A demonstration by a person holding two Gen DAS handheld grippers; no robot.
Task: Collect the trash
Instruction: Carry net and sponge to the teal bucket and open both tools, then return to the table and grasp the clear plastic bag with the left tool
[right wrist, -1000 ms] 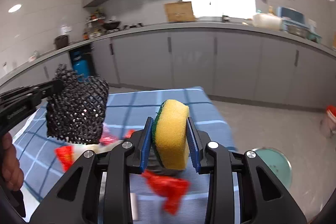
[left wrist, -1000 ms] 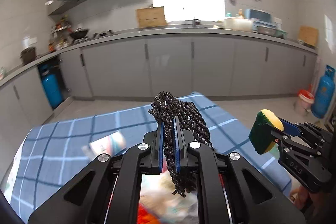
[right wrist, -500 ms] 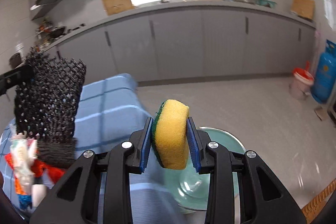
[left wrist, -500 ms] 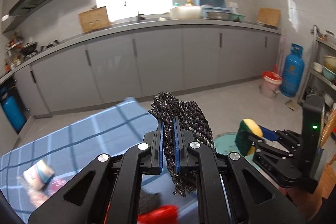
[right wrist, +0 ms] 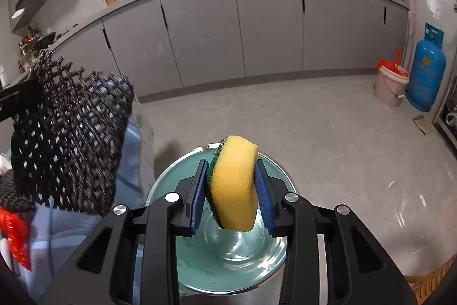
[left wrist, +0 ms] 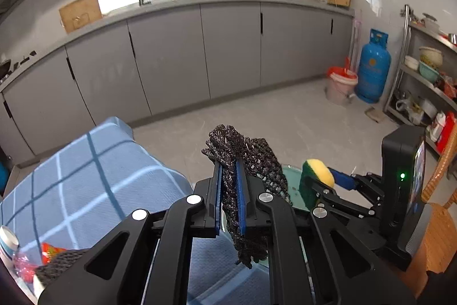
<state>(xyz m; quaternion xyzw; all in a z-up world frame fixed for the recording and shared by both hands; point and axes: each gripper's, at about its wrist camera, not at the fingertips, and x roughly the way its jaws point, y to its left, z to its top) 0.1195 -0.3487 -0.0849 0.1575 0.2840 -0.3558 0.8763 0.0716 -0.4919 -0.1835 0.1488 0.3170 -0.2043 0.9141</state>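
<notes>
My left gripper (left wrist: 230, 196) is shut on a black foam net (left wrist: 248, 165) that hangs between its blue pads; the net also shows at the left of the right wrist view (right wrist: 71, 139). My right gripper (right wrist: 232, 196) is shut on a yellow sponge with a green scouring side (right wrist: 232, 185) and holds it directly above a round teal bin with a clear liner (right wrist: 228, 256) on the floor. In the left wrist view the right gripper (left wrist: 317, 185) with the sponge (left wrist: 315, 176) sits to the right of the net, over the bin's rim (left wrist: 288, 185).
A table with a blue checked cloth (left wrist: 85, 182) lies to the left, carrying red wrappers (left wrist: 50, 250), a cup (left wrist: 7, 242) and another black net piece (left wrist: 57, 265). Grey cabinets (left wrist: 228, 53) line the far wall. A blue gas cylinder (left wrist: 371, 70), a bucket (left wrist: 341, 87) and a shelf (left wrist: 428, 82) stand right.
Both grippers have swung right, away from the table and out over the floor. The bin now sits under the sponge. Both still hold their objects.
</notes>
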